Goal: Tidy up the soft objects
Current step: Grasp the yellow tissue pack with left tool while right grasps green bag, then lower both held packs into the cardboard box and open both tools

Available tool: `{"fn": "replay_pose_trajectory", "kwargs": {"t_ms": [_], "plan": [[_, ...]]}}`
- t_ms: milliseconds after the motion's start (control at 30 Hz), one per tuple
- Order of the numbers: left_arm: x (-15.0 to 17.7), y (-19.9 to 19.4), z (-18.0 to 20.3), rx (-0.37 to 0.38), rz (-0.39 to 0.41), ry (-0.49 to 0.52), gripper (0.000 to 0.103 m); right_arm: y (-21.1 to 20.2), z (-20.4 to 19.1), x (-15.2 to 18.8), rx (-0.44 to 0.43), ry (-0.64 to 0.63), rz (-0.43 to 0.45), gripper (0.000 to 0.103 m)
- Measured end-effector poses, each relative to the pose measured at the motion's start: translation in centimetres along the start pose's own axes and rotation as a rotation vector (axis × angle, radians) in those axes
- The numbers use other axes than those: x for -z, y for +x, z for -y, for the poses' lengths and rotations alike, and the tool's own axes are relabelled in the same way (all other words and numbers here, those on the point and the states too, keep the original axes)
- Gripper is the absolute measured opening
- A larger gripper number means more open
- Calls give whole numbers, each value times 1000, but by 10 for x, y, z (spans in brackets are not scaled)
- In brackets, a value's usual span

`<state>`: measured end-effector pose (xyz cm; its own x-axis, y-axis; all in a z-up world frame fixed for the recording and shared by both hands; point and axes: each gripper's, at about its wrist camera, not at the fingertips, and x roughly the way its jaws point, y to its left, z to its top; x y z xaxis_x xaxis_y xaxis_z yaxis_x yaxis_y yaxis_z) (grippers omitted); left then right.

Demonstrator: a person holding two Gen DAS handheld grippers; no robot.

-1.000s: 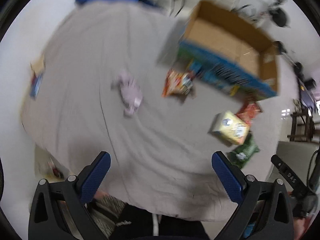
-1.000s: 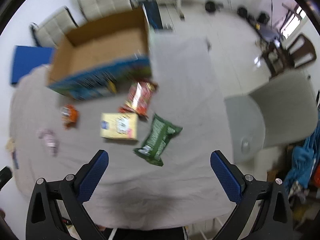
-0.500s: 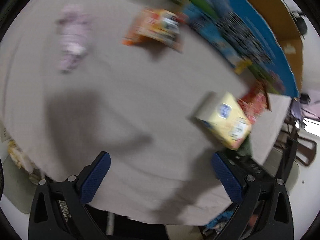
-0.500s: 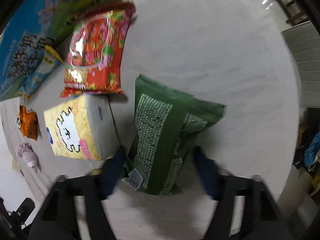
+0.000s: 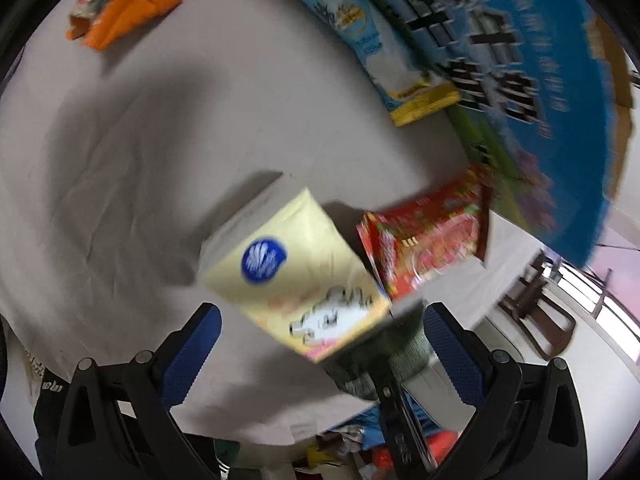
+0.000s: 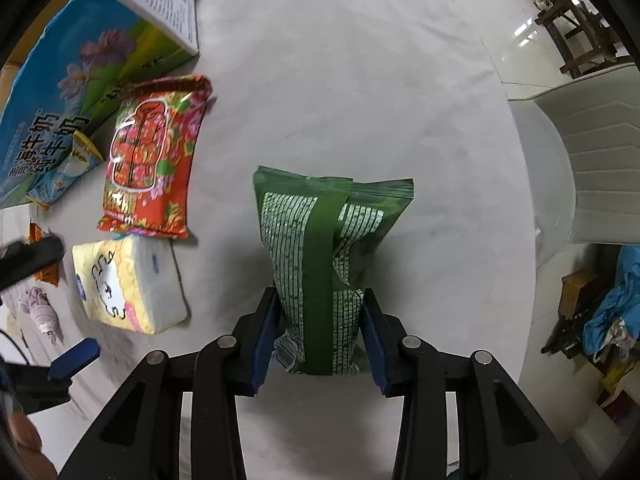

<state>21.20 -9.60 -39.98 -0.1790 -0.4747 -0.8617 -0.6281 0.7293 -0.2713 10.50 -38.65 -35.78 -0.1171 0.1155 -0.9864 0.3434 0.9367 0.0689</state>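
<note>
My right gripper (image 6: 319, 320) is shut on the near end of a green snack bag (image 6: 320, 248) lying on the grey cloth. My left gripper (image 5: 320, 332) is open, its blue pads on either side of the near end of a yellow tissue pack (image 5: 296, 276), which also shows in the right wrist view (image 6: 128, 284). A red flowered bag (image 6: 154, 156) lies beyond the tissue pack. An orange packet (image 5: 128, 4), a light blue packet (image 5: 376, 52) and a small pink soft toy (image 6: 40, 312) lie further off.
A large blue printed cardboard box (image 5: 520, 92) stands open at the far side of the cloth-covered table (image 6: 360, 80). A white chair (image 6: 580, 160) stands beyond the table's right edge. Clutter lies on the floor there.
Both grippers came down close to the table. The right one closed on the green bag. The left one moved in around the yellow tissue pack.
</note>
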Motion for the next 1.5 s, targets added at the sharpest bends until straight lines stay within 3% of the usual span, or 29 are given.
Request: {"fn": "replay_pose_trajectory", "kwargs": {"t_ms": [133,233,400,500,633,667,833,967,1267,1300,1500], "plan": [[2,23,11,-118,25,78,88,3,1,0,8,-20,-6,42],[13,31,18,-156,35,194,76,-3,-2,-7,16,-52,-13,42],[39,35,30,-348,72,426,75,6,-25,-1,11,-99,-53,42],[36,46,25,-301,56,387,76,10,-24,1,2,-102,-42,43],[28,66,28,-306,82,364,72,23,-22,-1,-9,-79,-60,46],[29,67,31,-315,103,373,61,25,-22,-3,-11,-78,-67,46],[49,58,60,-342,214,484,60,25,-19,-8,-24,-81,-77,40],[81,36,81,-355,319,561,60,4,-20,-16,-49,-93,-64,35],[162,-14,102,-319,459,678,60,-76,-32,4,-112,-232,39,34],[145,-47,87,-310,463,682,60,-87,-35,5,-122,-246,55,34],[133,-108,88,-248,527,732,60,-148,-47,16,-174,-301,146,34]]}}
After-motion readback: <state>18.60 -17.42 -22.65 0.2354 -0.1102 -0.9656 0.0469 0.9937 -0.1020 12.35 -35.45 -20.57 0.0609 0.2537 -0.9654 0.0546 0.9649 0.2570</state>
